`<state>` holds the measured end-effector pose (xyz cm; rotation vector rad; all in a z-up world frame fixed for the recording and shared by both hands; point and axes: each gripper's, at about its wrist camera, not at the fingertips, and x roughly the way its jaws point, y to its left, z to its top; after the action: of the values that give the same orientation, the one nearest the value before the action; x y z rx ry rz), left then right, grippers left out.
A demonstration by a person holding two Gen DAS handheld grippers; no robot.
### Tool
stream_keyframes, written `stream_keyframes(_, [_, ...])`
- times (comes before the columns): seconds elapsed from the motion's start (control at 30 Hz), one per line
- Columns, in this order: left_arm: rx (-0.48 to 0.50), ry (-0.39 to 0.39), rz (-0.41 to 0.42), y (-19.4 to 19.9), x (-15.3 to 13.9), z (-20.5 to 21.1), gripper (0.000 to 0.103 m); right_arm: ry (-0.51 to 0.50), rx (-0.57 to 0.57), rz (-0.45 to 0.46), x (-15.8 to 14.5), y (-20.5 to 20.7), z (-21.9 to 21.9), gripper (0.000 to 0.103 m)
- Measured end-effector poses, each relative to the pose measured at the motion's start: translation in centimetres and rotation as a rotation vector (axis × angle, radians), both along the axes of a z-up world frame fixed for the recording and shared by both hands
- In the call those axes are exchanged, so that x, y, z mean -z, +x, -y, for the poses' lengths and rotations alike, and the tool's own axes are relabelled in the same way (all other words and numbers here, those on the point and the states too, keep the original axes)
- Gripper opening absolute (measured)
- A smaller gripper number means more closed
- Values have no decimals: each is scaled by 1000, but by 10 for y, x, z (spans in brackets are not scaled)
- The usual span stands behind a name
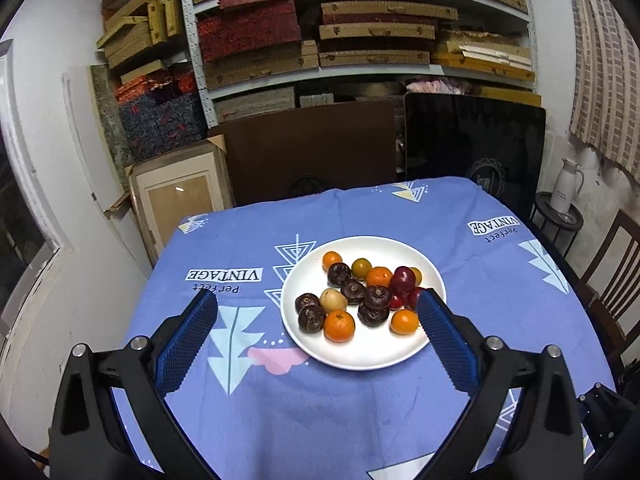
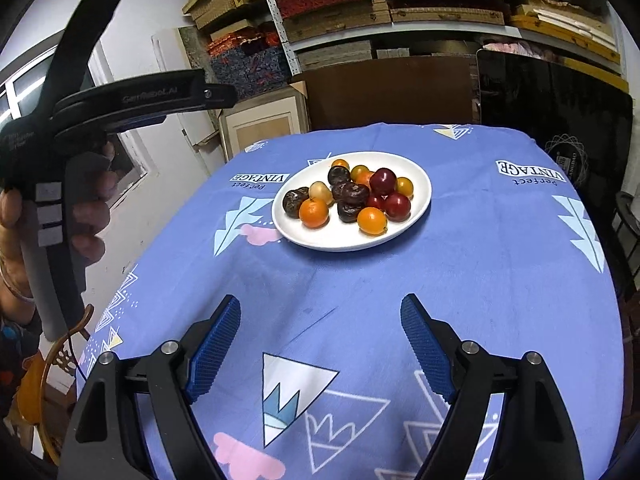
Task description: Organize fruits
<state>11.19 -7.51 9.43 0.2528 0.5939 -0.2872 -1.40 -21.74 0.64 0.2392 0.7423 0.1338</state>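
**Both grippers hovering open over a plate of mixed fruit**

From the left wrist camera, the left gripper [image 1: 318, 320] is hanging above the tabletop [image 1: 360, 420] with its blue-padded fingers [image 1: 188, 344] spread wide and holding nothing. A white plate [image 1: 362, 356] is sitting on the blue patterned tablecloth just ahead, and the right-hand finger is overlapping the plate's right edge in this view. On the plate, fruits are lying bunched together: an orange tangerine [image 1: 339, 325] at the front, a dark brown fruit [image 1: 312, 319] touching it on the left, a pale yellowish fruit [image 1: 333, 300] behind that, and a red plum [image 1: 403, 279] toward the back right. Shelves stacked with boxes [image 1: 360, 32] are filling the wall beyond the tabletop.

From the right wrist camera, the right gripper [image 2: 321, 344] is also standing wide open and empty, well short of the plate [image 2: 348, 238], which is sitting farther back near the tabletop's middle. The tangerine [image 2: 314, 212] and a smaller orange fruit [image 2: 372, 220] are lying at the plate's near edge, with red plums [image 2: 397, 206] beside them. At the left, a hand [image 2: 86, 216] is gripping the handle of the other gripper, raised above the tabletop's left edge.
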Motion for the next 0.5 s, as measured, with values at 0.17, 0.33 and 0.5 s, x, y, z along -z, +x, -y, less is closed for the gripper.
stream_keyframes(0.17, [-55, 3, -64, -10, 6, -11, 98, -94, 94, -41, -6, -2, -8, 83])
stream_keyframes(0.33, [-86, 20, -116, -26, 20, -26, 98, -134, 147, -12, -18, -5, -16, 83])
stream_keyframes(0.5, [-115, 27, -140, -36, 29, -43, 98, -122, 130, -2, -23, -9, -22, 83])
